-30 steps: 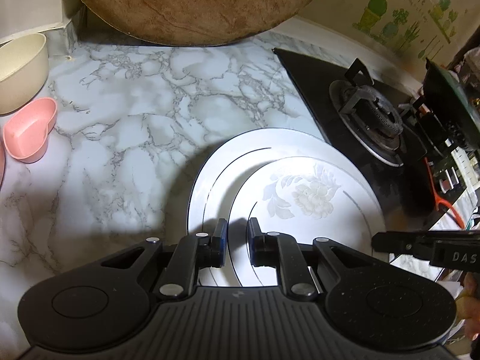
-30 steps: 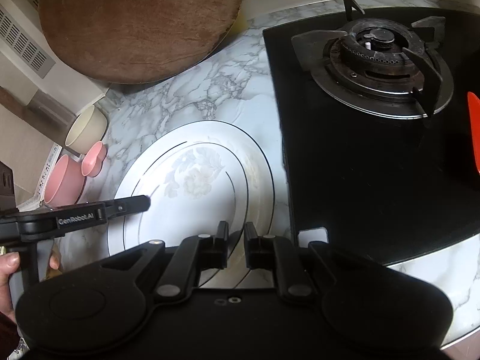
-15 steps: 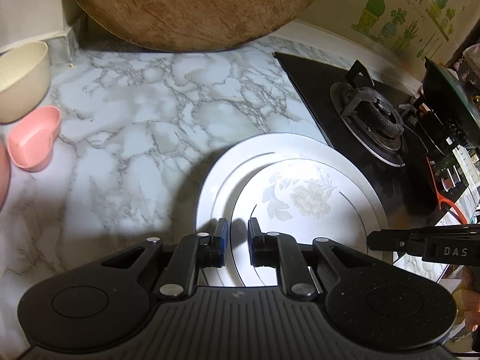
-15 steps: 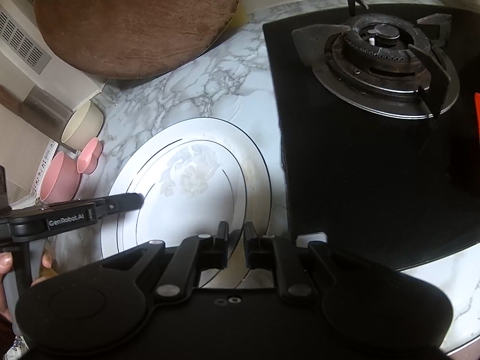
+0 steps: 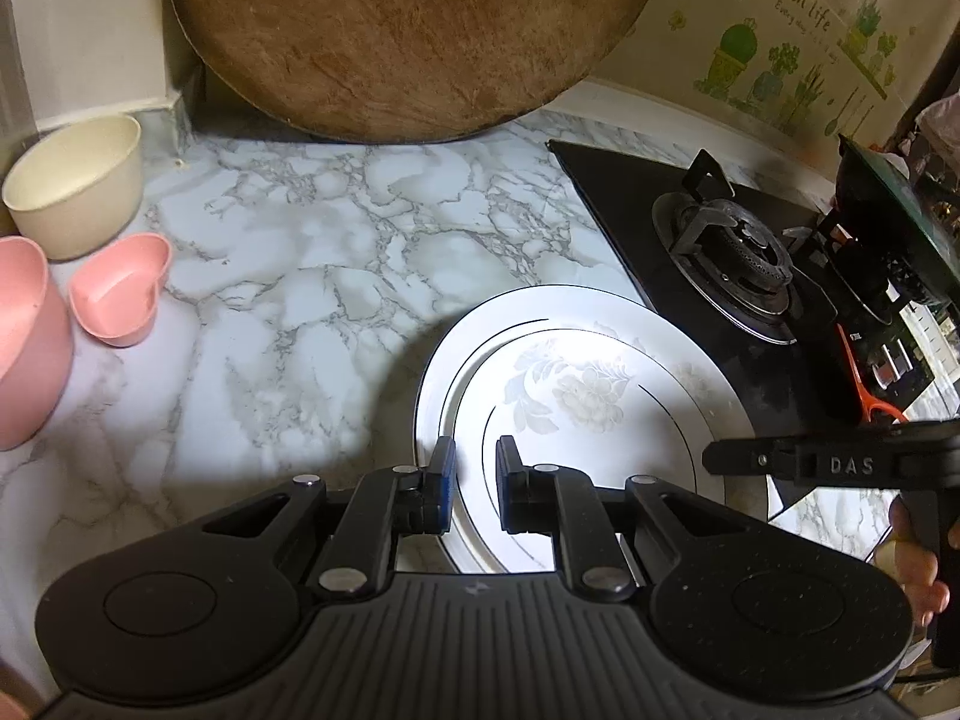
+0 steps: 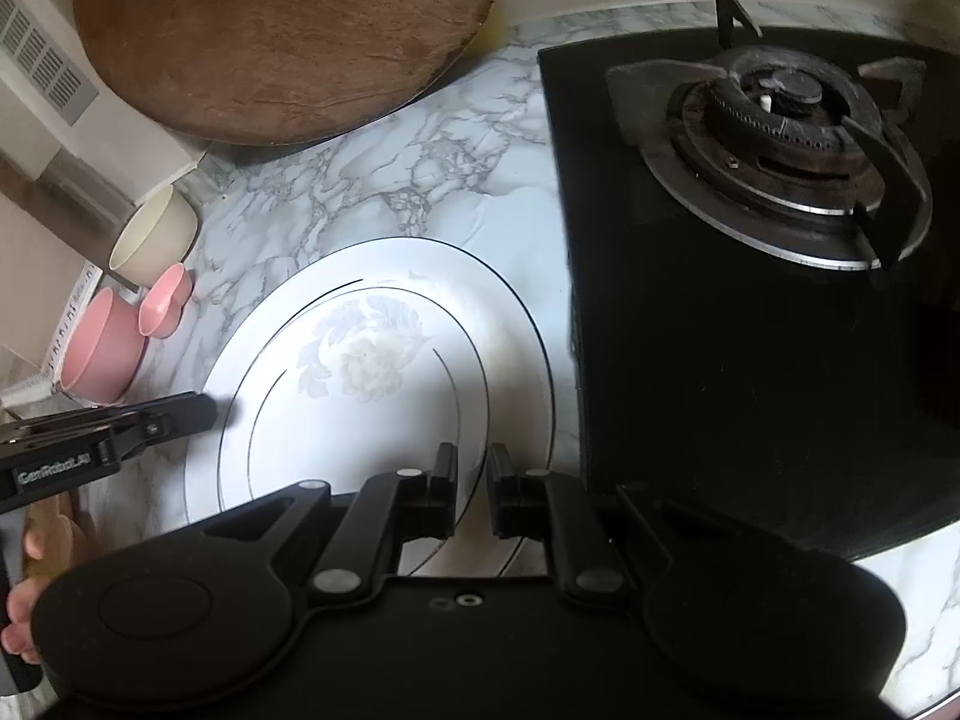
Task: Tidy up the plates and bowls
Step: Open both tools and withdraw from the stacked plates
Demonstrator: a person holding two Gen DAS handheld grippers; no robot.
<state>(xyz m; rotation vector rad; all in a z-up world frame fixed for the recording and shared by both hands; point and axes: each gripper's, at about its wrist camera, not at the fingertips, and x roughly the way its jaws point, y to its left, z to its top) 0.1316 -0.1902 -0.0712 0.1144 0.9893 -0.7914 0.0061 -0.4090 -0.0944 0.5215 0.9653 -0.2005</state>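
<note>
Here's the left tool (image 5: 474,483), fingers parted with a narrow gap, straddling the near rim of the white floral-printed plate (image 5: 576,396), one blue-padded fingertip (image 5: 443,480) outside the rim, the other over the plate's face; whether the pads actually touch the porcelain I can't tell. That floral plate sits on top of a larger plain white plate (image 5: 438,360), shifted toward the stove side so a crescent of the bigger one shows on the left. Both lie on the grey-veined marble table (image 5: 288,276), right beside the black glass gas stove (image 5: 624,210) with its round burner (image 5: 732,258). Over in the right wrist view, the right tool (image 6: 471,489) likewise hangs slightly open at the opposite rim of the floral plate (image 6: 360,360), holding nothing that I can see, with the larger plate (image 6: 516,312) peeking out toward the stove (image 6: 690,360). Each tool shows up in the other's camera, poised at the plates' edge. Off to the far left of the table stand a cream round bowl (image 5: 75,186), a small pink heart-shaped bowl (image 5: 117,288) just beside it, and a bigger pink bowl (image 5: 24,348) at the frame edge. A large round wooden chopping board (image 5: 408,30) leans against the back wall.
</note>
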